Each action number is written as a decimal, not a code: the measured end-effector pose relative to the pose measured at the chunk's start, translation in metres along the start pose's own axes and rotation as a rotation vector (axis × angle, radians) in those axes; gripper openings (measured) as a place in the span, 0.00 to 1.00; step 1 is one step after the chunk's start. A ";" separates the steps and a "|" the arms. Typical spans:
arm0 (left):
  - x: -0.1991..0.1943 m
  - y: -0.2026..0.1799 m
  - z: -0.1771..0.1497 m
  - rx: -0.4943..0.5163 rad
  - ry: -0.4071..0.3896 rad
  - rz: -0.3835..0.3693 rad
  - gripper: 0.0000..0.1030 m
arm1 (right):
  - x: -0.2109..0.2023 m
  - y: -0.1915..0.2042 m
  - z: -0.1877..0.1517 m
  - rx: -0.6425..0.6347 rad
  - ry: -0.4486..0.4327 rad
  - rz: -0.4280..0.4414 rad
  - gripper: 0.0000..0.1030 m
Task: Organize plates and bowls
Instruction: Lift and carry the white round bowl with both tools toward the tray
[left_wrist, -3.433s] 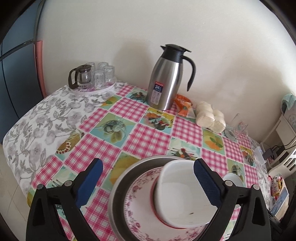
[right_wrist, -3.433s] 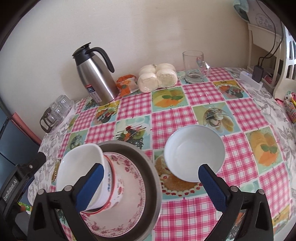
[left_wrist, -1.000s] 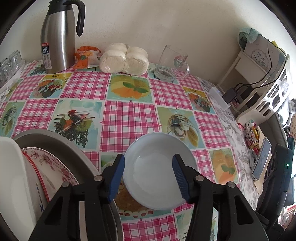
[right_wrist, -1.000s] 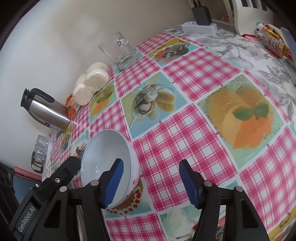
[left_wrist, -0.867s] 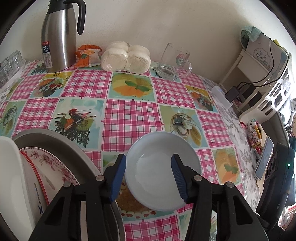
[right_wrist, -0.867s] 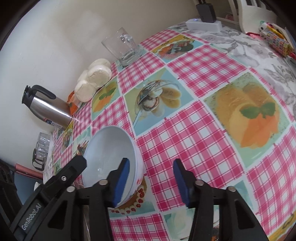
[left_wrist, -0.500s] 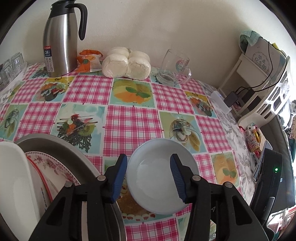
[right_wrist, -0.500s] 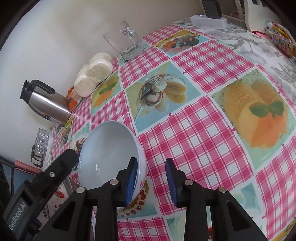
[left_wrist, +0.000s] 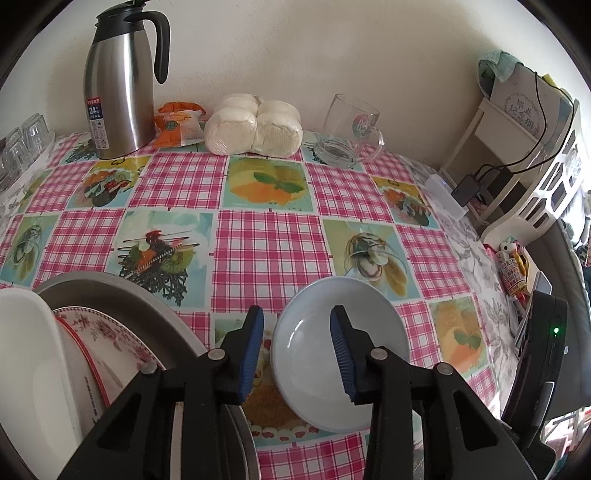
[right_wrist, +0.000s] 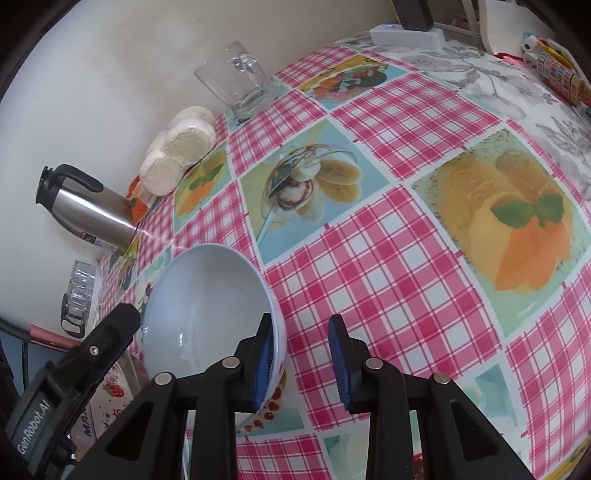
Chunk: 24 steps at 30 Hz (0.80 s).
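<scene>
Table (left_wrist: 266, 240): covered by a pink-checked cloth with fruit and food panels, a grey floral cloth at its edges. Seen from the left wrist view:
- steel thermos jug (left_wrist: 118, 81) at 11 o'clock, by the wall;
- orange snack packet (left_wrist: 177, 123) just beside it;
- wrapped white buns (left_wrist: 255, 125) at 12 o'clock;
- glass mug (left_wrist: 351, 129) at 1 o'clock;
- white power strip (left_wrist: 445, 195) at 2 o'clock;
- pale blue bowl (left_wrist: 321, 369) at 5 o'clock;
- grey metal basin (left_wrist: 122, 295) at 8 o'clock;
- drinking glasses (left_wrist: 22, 144) at 10 o'clock.

Both grippers (left_wrist: 296, 352) (right_wrist: 302, 360) narrowly parted, closing.
</scene>
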<state>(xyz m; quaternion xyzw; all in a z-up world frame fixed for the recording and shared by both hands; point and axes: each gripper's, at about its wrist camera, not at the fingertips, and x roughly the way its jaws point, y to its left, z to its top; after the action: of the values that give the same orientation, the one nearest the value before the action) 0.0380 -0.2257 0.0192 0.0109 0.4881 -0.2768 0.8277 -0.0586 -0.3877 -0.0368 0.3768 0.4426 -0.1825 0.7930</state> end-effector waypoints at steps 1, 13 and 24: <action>0.002 -0.001 -0.001 0.004 0.006 0.002 0.36 | 0.000 0.000 0.000 0.001 0.001 0.001 0.28; 0.023 -0.002 -0.010 0.031 0.069 0.030 0.24 | 0.003 -0.001 -0.003 0.007 0.009 0.001 0.27; 0.031 -0.006 -0.014 0.066 0.083 0.057 0.21 | 0.005 0.002 -0.003 0.001 0.012 -0.003 0.26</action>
<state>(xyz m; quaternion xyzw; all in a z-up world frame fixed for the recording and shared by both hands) 0.0356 -0.2412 -0.0117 0.0637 0.5122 -0.2684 0.8134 -0.0567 -0.3841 -0.0412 0.3775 0.4479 -0.1817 0.7898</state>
